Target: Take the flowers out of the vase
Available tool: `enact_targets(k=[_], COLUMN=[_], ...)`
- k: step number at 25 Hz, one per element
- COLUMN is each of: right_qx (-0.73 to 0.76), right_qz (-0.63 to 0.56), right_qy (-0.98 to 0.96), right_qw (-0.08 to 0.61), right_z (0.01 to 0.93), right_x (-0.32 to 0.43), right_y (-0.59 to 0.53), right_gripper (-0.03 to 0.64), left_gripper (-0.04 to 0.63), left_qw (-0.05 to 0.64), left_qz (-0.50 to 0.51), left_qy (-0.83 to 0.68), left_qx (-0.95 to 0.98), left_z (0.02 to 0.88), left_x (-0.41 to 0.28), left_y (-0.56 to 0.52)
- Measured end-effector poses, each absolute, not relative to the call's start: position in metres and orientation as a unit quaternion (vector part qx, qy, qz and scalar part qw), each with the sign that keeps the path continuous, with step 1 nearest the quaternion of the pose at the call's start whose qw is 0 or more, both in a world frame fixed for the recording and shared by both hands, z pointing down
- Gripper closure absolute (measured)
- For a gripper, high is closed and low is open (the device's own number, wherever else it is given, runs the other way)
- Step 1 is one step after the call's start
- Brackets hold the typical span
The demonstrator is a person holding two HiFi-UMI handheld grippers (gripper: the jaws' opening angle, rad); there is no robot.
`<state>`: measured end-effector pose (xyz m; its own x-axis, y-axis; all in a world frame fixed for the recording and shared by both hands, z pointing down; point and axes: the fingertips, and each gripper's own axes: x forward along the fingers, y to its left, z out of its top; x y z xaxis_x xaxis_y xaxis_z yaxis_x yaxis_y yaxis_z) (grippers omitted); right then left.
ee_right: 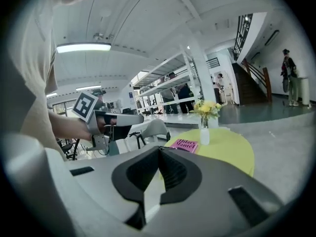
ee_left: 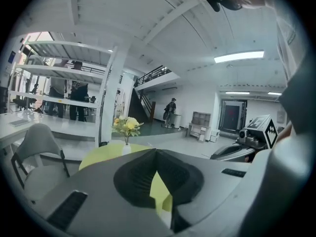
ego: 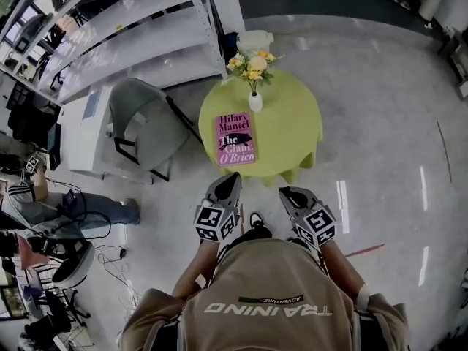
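The left gripper (ego: 228, 180) and right gripper (ego: 291, 194), both clenched on nothing, point side by side at the round bench (ego: 292, 134), seemingly lined up for a reach. A chair (ego: 142, 126) stands beside it. A book (ego: 235, 139) lies in the path to the vase (ego: 255, 102) on the far side, with the flowers (ego: 251, 64) upright inside it.

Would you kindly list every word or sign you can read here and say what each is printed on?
"Hilary Mantel The Giant, O'Brien": cover of the pink book on the green table.
"TRAINING", upside down: back of the person's shirt.
"ADVENTURE", upside down: dark strip on that shirt.
Square markers on the left gripper and right gripper: patterns, no words.
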<state>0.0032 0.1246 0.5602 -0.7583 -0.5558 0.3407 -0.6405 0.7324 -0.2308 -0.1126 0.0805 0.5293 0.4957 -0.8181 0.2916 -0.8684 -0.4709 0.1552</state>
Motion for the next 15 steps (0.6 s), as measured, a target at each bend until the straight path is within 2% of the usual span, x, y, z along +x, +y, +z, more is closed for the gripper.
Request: enact_targets(k=[6,15], right_qx=[0.368,0.372], right_qz=[0.168,0.167], right_qy=[-0.907,-0.901], right_qw=[0.116,0.146], right_z=[0.561,0.569], right_x=[-0.028,-0.047], right_y=[0.061,0.005], right_gripper=[0.618,0.618], left_gripper=[0.595,0.595], left_qw=[0.129,0.164], left_qz=[0.091,0.093], left_qy=[-0.46,-0.456], left_qx=[0.874,0.87], left_z=[0.529,0.556], left_x=[-0.14,-0.157], left_y=[0.024,-0.026])
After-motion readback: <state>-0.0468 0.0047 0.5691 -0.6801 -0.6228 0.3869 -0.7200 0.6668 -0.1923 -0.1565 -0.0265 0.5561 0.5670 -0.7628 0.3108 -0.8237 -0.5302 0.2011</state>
